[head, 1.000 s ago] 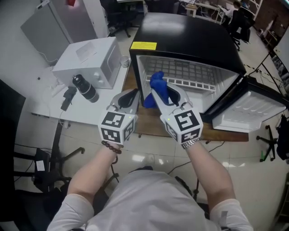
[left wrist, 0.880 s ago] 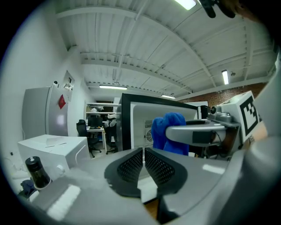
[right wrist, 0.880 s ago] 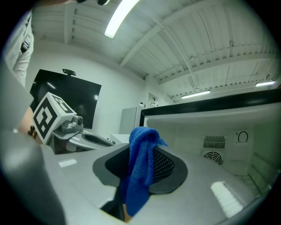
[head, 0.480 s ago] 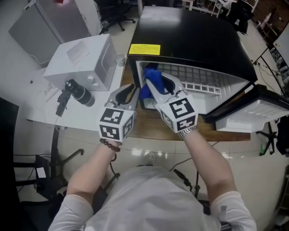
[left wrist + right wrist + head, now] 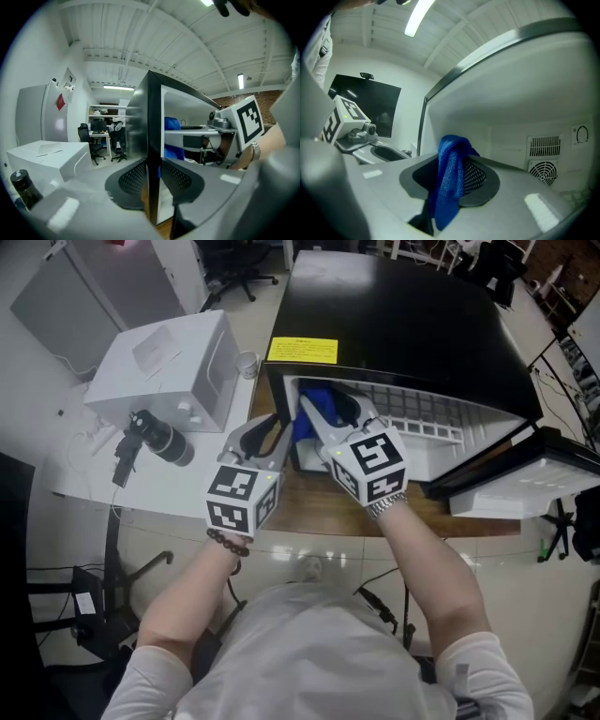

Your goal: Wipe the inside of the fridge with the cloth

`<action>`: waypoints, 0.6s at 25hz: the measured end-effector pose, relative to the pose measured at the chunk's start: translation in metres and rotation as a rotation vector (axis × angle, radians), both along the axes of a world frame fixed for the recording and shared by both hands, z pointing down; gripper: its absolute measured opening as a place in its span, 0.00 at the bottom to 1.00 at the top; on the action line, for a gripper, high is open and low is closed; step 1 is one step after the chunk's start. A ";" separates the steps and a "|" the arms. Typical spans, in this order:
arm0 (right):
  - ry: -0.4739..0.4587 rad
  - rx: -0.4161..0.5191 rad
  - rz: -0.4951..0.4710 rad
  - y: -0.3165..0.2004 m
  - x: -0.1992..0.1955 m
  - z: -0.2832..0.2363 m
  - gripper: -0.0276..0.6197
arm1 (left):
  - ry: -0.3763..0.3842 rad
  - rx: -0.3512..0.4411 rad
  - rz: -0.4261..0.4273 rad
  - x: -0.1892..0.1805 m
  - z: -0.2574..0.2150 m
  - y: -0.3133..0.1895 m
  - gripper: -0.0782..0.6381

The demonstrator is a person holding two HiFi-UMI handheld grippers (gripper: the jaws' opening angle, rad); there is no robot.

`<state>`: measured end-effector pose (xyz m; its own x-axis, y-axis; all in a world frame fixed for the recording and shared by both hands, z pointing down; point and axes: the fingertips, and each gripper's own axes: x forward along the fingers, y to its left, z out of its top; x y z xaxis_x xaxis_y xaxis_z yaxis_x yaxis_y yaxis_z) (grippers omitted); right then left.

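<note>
right gripper view: the right gripper [image 5: 452,186] pinches a soft, light blue cloth [image 5: 450,166] by its bunched middle, its ends drooping past the pads, just inside the mini fridge [image 5: 511,108]. the left gripper [image 5: 152,180], its jaws just eased apart, straddles the fridge's side-wall edge [image 5: 153,117] alongside. the limp fabric likely needs a firm grip on the fold.

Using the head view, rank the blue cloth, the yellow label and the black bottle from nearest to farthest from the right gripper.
1. blue cloth, held in the right gripper, at the mouth of the fridge.
2. yellow label, beyond it on the fridge's black top.
3. black bottle, far to the left, beside the white box.
</note>
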<state>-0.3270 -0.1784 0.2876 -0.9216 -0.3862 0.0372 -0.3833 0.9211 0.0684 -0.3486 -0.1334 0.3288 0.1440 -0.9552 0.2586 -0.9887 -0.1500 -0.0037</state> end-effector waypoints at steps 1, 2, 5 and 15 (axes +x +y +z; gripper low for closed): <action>-0.003 -0.002 0.003 -0.002 -0.001 0.000 0.21 | 0.001 0.001 0.002 0.000 -0.001 -0.001 0.24; -0.006 -0.004 0.007 -0.004 -0.001 0.000 0.21 | 0.004 0.001 0.004 0.001 -0.001 -0.002 0.25; -0.012 -0.010 0.022 -0.012 -0.003 0.001 0.21 | 0.008 0.000 0.008 0.002 -0.001 -0.003 0.26; -0.021 -0.047 0.083 -0.037 -0.010 0.006 0.20 | 0.002 0.000 -0.003 0.002 -0.001 -0.004 0.26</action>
